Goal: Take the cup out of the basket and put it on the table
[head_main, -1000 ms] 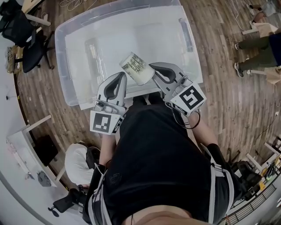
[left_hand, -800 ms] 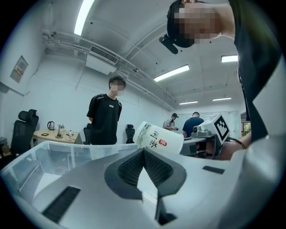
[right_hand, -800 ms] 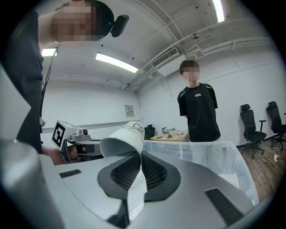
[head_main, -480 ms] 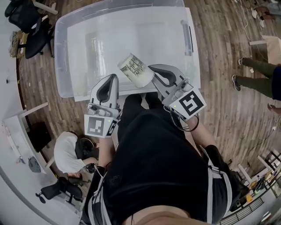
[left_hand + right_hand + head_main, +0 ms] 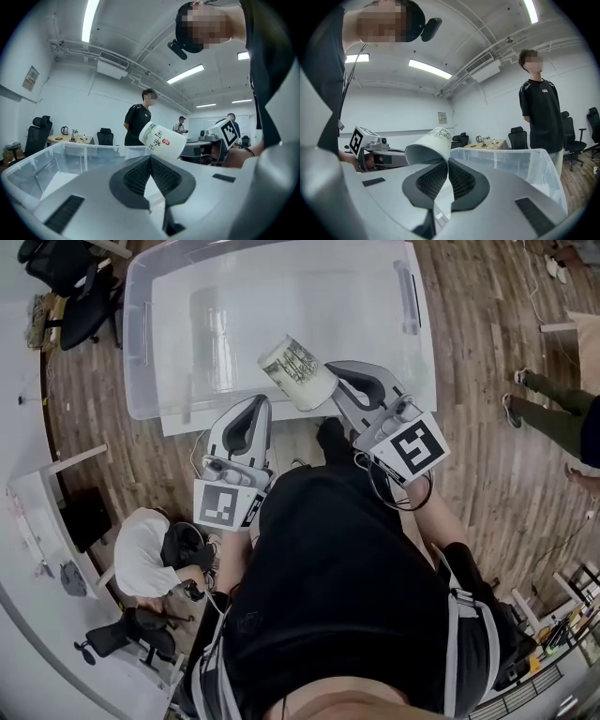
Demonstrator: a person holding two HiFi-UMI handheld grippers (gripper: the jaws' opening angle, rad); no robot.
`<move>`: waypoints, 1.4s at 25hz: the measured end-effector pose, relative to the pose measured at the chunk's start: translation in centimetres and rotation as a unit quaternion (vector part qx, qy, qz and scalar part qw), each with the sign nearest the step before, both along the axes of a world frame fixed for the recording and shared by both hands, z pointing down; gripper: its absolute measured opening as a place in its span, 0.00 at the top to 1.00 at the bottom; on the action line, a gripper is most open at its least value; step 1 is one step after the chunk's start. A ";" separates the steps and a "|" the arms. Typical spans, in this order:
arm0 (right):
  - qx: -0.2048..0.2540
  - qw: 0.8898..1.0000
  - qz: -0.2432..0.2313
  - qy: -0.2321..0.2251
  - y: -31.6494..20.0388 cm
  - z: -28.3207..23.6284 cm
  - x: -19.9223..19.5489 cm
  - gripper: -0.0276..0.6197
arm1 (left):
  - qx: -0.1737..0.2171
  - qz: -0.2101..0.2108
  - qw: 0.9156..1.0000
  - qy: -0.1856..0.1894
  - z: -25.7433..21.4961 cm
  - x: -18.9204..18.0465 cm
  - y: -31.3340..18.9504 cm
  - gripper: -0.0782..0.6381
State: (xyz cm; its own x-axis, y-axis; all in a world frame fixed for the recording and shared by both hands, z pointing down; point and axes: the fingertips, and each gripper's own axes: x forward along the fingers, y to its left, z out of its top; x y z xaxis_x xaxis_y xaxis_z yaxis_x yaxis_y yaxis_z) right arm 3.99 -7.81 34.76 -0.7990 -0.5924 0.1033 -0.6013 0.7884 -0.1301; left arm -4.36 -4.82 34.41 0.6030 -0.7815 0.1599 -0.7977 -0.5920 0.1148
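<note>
A white paper cup (image 5: 298, 373) with green print hangs tilted over the near rim of the clear plastic basket (image 5: 139, 334). My right gripper (image 5: 330, 374) is shut on the cup's rim. In the right gripper view the cup (image 5: 430, 145) sits pinched at the jaw tips of my right gripper (image 5: 448, 162), mouth toward the camera. My left gripper (image 5: 260, 404) is shut with nothing in it, just left of the cup and below the basket's near edge. The left gripper view shows the cup (image 5: 163, 139) above the tips of my left gripper (image 5: 150, 158), apart from them.
The basket (image 5: 51, 161) stands on a wooden floor (image 5: 487, 352). A person in a black shirt (image 5: 541, 117) stands past its far side. Office chairs (image 5: 70, 287) are at the left. Another person (image 5: 150, 554) crouches at lower left, and someone's legs (image 5: 548, 399) show at the right.
The cup stays in my right gripper and has shifted slightly right and up in the head view. My left gripper stays shut beside it.
</note>
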 end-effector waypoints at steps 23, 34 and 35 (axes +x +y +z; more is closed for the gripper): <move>0.023 0.999 0.032 -0.006 24.0 -1.0 -6.7 0.92 | 0.001 0.062 0.998 0.018 0.6 -6.9 23.6 0.87; 0.024 0.999 0.039 -0.016 30.3 -2.0 -5.7 0.92 | 0.011 0.066 0.998 0.021 -0.5 -6.1 28.9 0.87; 0.024 0.999 0.040 -0.019 30.6 -2.1 -5.2 0.92 | 0.014 0.066 0.997 0.021 -0.8 -5.6 28.9 0.87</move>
